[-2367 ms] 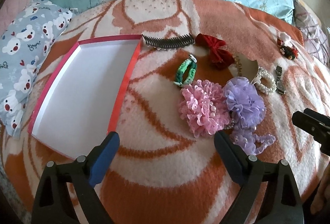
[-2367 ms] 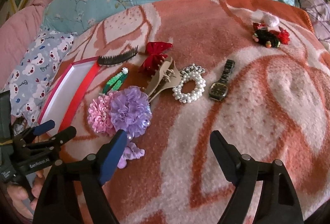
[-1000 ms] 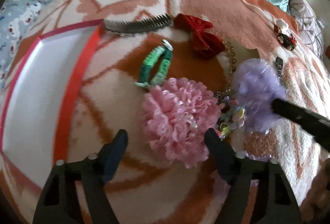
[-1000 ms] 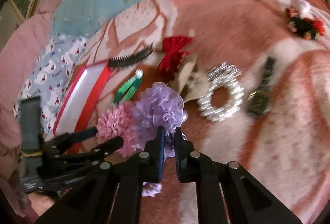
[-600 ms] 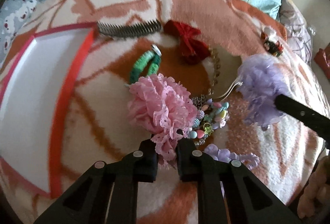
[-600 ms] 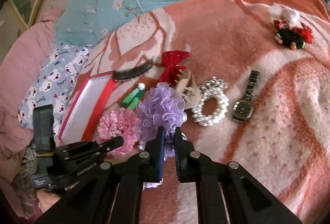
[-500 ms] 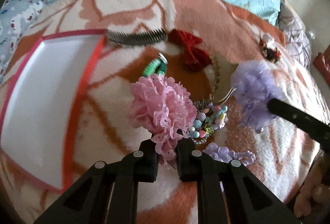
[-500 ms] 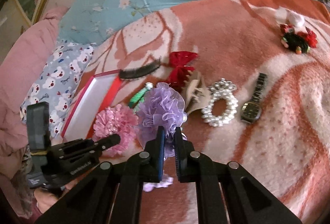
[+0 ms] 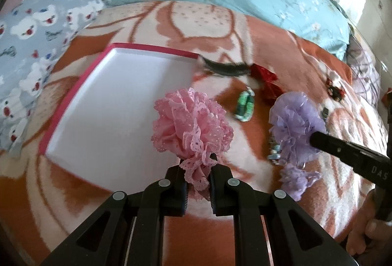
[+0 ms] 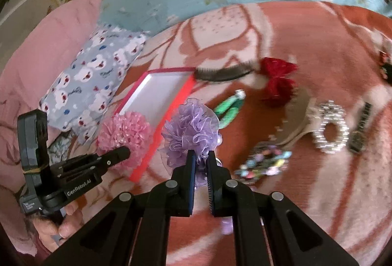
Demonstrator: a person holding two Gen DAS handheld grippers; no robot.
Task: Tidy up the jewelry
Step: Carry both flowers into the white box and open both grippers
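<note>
My left gripper point(image 9: 198, 174) is shut on a pink lace flower hair tie point(image 9: 192, 124) and holds it in the air by the right side of the red-rimmed white box point(image 9: 117, 104). My right gripper point(image 10: 200, 163) is shut on a purple ruffled hair tie point(image 10: 191, 131) and holds it above the blanket, right of the box point(image 10: 161, 92). The pink hair tie point(image 10: 123, 135) and the left gripper point(image 10: 117, 155) also show in the right wrist view. The purple hair tie point(image 9: 295, 127) shows in the left wrist view.
On the orange and white blanket point(image 10: 306, 40) lie a black comb point(image 10: 220, 73), a red bow point(image 10: 278, 81), a green clip point(image 10: 229, 109), a beige claw clip point(image 10: 297, 119), a pearl scrunchie point(image 10: 330, 130), a watch point(image 10: 360, 131) and a multicoloured bead bracelet point(image 10: 263, 164). A bear-print pillow point(image 10: 93, 79) lies left of the box.
Both grippers closed on their hair ties and lifted them off the blanket. Both have since moved left towards the box; the bead bracelet under them is uncovered.
</note>
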